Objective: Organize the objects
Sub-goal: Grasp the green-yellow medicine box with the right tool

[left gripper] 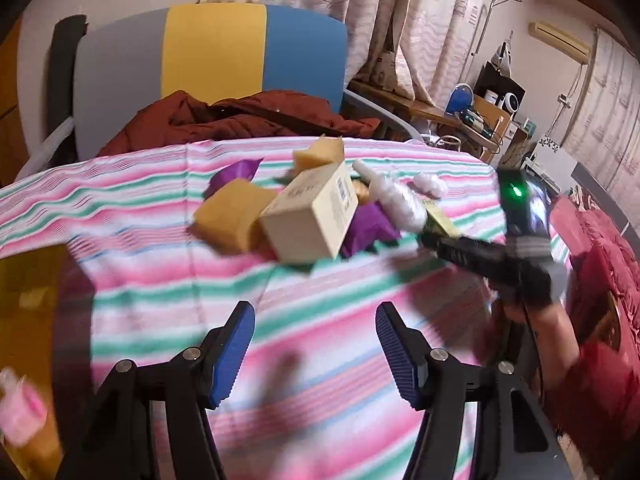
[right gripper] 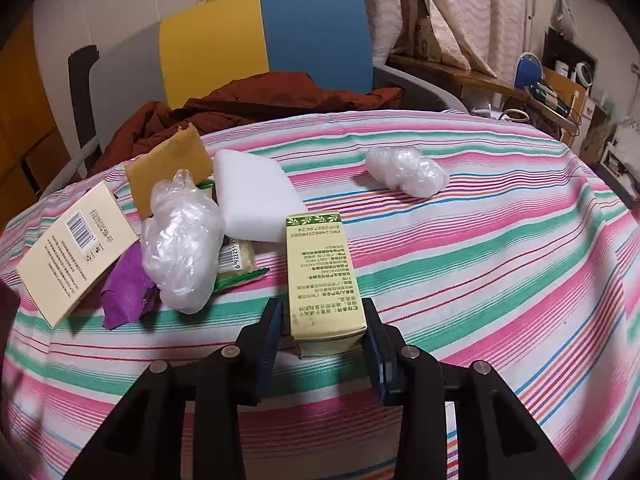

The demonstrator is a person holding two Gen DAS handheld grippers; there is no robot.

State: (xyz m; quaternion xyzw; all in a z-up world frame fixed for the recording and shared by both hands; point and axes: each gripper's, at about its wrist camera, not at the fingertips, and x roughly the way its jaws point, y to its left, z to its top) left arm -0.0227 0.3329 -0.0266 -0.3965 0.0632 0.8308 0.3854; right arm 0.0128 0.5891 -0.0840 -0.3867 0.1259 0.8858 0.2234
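In the right wrist view my right gripper (right gripper: pixel 322 314) is shut on the near end of a long yellow-green box (right gripper: pixel 320 272) that lies on the striped cloth (right gripper: pixel 480 280). To its left sit crumpled clear plastic (right gripper: pixel 184 240), a white foam block (right gripper: pixel 256 196), a yellow sponge (right gripper: pixel 172 168), purple paper (right gripper: pixel 124 288) and a cream barcode box (right gripper: pixel 76 240). A second plastic wad (right gripper: pixel 408 172) lies alone further back. My left gripper (left gripper: pixel 316 312) hangs open over bare cloth, nothing between its blue pads (left gripper: pixel 236 352). Ahead of it is the cream box (left gripper: pixel 312 216), with the right gripper (left gripper: pixel 432 242) off to the right.
A chair (left gripper: pixel 212 52) with a grey, yellow and blue back stands behind the table, a rust-red jacket (left gripper: pixel 240 116) on its seat. A yellowish container (left gripper: pixel 28 300) and a blurred pink item (left gripper: pixel 20 412) lie at the left edge. A cluttered desk (left gripper: pixel 472 112) stands far right.
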